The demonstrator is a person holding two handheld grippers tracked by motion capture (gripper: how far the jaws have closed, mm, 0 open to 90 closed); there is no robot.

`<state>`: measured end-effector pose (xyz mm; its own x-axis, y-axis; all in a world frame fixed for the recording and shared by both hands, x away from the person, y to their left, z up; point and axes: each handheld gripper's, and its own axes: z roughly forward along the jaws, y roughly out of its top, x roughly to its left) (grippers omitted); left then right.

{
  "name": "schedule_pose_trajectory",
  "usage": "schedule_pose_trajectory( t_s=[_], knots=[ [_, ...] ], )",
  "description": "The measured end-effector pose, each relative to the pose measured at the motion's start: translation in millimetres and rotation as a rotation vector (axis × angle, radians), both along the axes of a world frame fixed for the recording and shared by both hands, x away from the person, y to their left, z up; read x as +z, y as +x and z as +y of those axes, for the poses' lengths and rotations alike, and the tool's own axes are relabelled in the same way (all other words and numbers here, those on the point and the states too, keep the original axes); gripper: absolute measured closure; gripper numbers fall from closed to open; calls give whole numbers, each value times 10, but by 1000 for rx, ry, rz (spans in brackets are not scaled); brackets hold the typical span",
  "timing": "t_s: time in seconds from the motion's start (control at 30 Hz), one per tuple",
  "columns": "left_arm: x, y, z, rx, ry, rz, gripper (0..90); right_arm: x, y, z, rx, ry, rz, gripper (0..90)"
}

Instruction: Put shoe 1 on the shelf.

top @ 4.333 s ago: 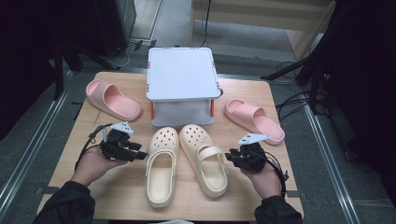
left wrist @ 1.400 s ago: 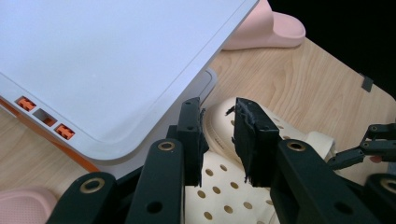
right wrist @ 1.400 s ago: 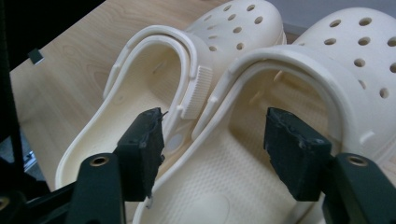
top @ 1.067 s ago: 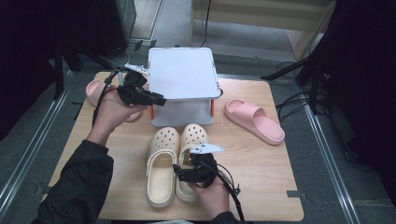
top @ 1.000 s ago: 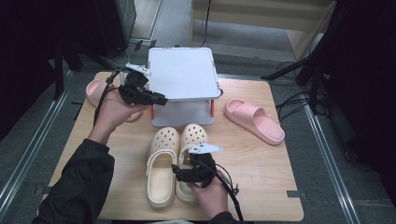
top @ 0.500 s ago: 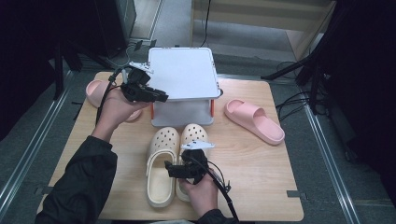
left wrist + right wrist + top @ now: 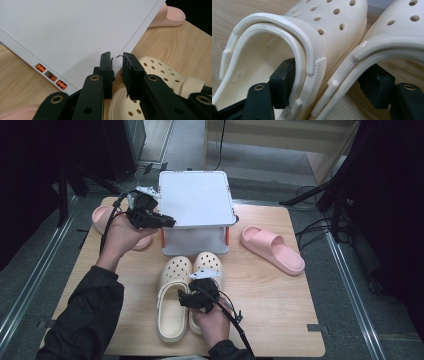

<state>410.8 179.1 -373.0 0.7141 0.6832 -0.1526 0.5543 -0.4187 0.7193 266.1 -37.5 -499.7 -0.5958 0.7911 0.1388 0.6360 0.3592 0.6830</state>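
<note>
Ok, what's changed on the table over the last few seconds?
The left tool went from the cream clogs up to the white box's left edge; its jaws have just been closing, nothing visibly between them. The right tool slid left, one jaw into each clog, their adjoining walls between its jaws, which just closed slightly. Clogs, box and pink slides stayed put.

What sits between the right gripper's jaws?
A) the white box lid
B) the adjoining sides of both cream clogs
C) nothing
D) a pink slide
B: in the right gripper view, one jaw stands inside each cream clog, so the right gripper straddles their adjoining side walls, with both heel straps between the jaws.
</note>
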Motion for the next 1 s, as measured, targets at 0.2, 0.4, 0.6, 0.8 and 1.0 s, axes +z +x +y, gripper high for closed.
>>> schedule_pose_trajectory(
  t_s=[0.2,0.4,0.6,0.8,1.0],
  knots=[
    [-2,-4,1,2,1,-3,788,39,11,-73,-7,8,50,509],
    [-13,-5,6,9,-8,-8,809,86,4,-143,8,-56,18,621],
    [-15,-2,18,7,-1,-11,846,102,60,-248,18,-45,35,655],
    [-15,10,28,10,-8,-5,870,121,84,-306,27,-9,45,662],
    [-10,35,38,50,25,-22,879,191,148,-374,22,27,63,662]
  ],
)
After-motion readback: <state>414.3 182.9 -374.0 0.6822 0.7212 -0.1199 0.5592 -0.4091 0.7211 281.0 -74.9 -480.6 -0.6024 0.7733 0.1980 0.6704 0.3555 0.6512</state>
